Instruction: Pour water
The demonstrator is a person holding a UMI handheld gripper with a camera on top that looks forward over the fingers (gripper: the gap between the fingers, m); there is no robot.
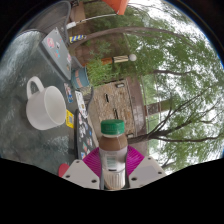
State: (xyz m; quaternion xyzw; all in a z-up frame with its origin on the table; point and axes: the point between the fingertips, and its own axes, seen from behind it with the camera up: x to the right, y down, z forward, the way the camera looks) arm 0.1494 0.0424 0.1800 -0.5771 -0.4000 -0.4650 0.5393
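Observation:
A small bottle (113,150) with a green cap, brown contents and a white label stands upright between my fingers, and the magenta pads (92,160) press on it from both sides. My gripper (113,165) is shut on the bottle and holds it above the table. A white mug (42,104) with a handle stands on the glass table (30,60), beyond and left of the fingers.
A flat blue-and-yellow packet (76,103) lies on the table right of the mug. A grey chair back (57,45) stands at the table's far side. Beyond the table edge lie a garden with trees, a wooden structure (120,97) and paving.

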